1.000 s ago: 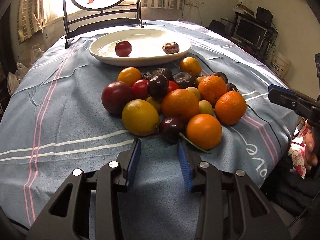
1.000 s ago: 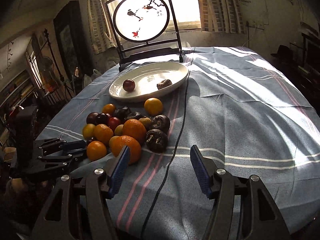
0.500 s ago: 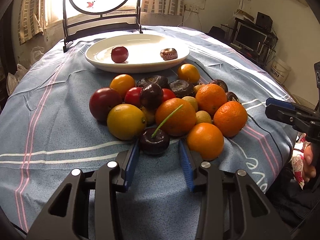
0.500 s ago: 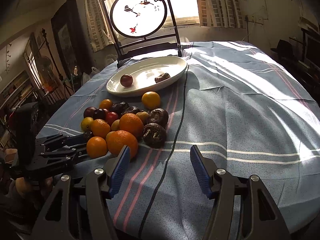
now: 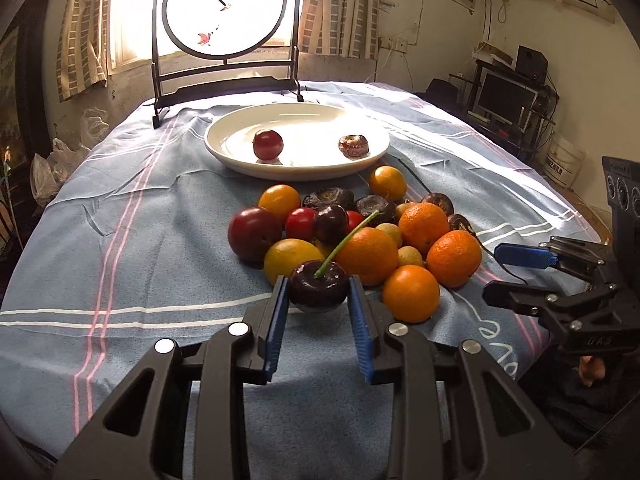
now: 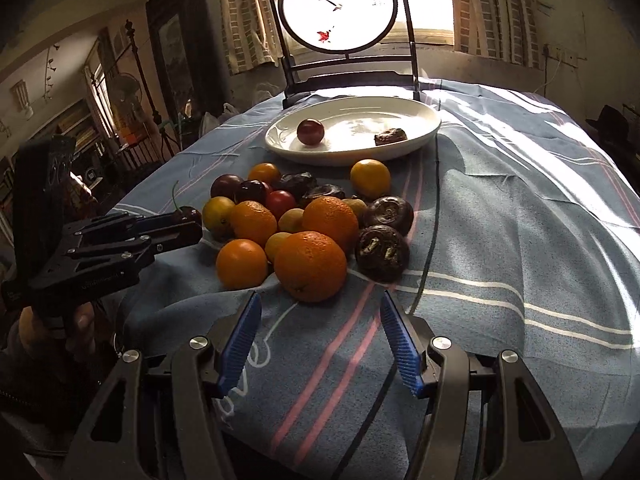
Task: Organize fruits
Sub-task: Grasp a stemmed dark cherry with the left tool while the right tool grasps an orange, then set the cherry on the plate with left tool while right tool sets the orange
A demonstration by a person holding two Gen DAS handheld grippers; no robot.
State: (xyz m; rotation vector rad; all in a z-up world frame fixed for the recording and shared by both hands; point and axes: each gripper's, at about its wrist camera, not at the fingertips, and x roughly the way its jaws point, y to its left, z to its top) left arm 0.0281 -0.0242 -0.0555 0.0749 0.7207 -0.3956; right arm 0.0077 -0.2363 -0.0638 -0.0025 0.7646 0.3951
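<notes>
The left hand-held gripper (image 5: 319,292) is closing its blue pads on a dark cherry (image 5: 319,286) with a green stem, at the near edge of the fruit pile (image 5: 360,232) on the blue striped tablecloth (image 5: 120,240). The pads press on the cherry's sides. The right hand-held gripper (image 6: 320,316) stands fairly wide with nothing between its jaws, which are narrowing, just near of a large orange (image 6: 310,266). Farther off, a white plate (image 5: 224,148) holds a red plum (image 5: 268,144) and a brown fruit (image 5: 353,146). A round painted screen (image 5: 226,8) stands at the far end.
</notes>
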